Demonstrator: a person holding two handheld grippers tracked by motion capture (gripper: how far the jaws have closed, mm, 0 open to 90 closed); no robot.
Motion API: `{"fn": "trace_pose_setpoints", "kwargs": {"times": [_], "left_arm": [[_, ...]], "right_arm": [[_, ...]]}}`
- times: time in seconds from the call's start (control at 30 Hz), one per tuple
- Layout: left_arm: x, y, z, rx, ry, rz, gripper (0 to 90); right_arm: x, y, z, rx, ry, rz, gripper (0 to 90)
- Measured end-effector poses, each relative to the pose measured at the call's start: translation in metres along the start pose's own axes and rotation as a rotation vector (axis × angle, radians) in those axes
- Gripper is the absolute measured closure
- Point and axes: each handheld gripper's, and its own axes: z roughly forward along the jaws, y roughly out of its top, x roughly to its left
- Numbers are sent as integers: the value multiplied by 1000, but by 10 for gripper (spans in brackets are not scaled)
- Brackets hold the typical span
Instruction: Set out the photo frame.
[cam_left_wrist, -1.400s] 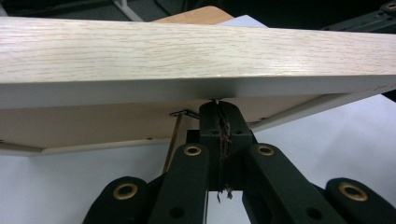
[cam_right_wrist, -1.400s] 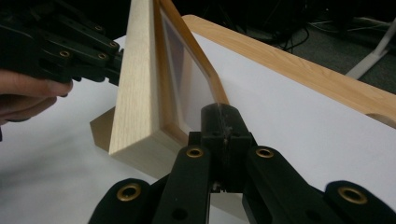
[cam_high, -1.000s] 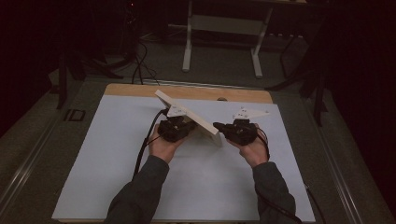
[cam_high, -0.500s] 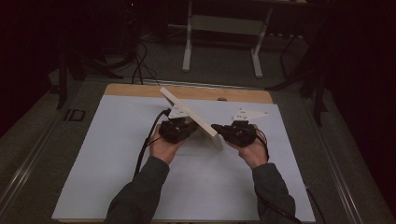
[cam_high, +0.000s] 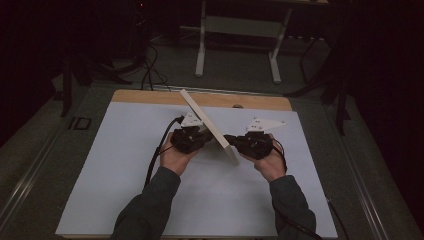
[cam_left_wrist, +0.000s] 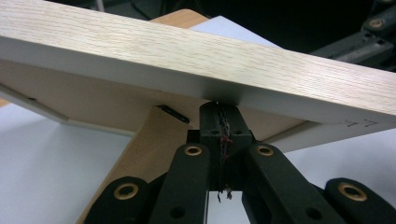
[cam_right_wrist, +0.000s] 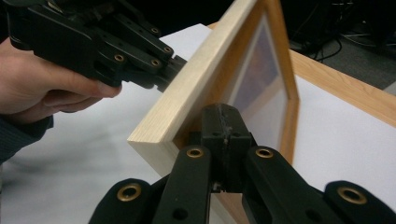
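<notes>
Wooden picture frame (cam_high: 209, 126) held tilted on edge above the white sheet (cam_high: 110, 165), between both hands near table centre. Left gripper (cam_left_wrist: 219, 114) pressed against the back edge, jaws together; right gripper (cam_right_wrist: 223, 122) likewise closed at the near corner. Whether either pinches wood: cannot tell. Risk: possible slip or topple, given narrow contact and steep tilt. Count: one frame, two grippers, one sheet.
</notes>
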Motion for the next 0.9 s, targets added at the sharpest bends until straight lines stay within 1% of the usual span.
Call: {"fn": "trace_pose_setpoints", "kwargs": {"times": [0.07,0.23,0.4,0.43,0.5,0.57,0.73,0.8,0.83,0.9], "left_arm": [[0,0,0,1,-1,8,900],[1,1,1,-1,-1,0,900],[2,1,1,3,-12,4,900],[1,1,1,7,-21,29,900],[0,1,0,12,-33,52,900],[0,0,-1,14,-35,61,900],[1,0,-2,22,-48,70,900],[2,0,-2,22,-54,68,900],[4,-1,-2,20,-68,64,900],[5,-1,-2,19,-78,57,900]], "right_arm": [[1,1,0,2,6,-3,900],[4,1,2,3,20,-12,900],[7,2,3,13,33,-27,900],[8,2,3,13,35,-29,900],[10,2,4,14,43,-35,900],[10,2,5,14,46,-31,900],[11,2,7,11,51,-30,900],[12,2,7,13,53,-30,900],[12,2,7,14,54,-31,900],[13,3,7,18,57,-33,900]]}}
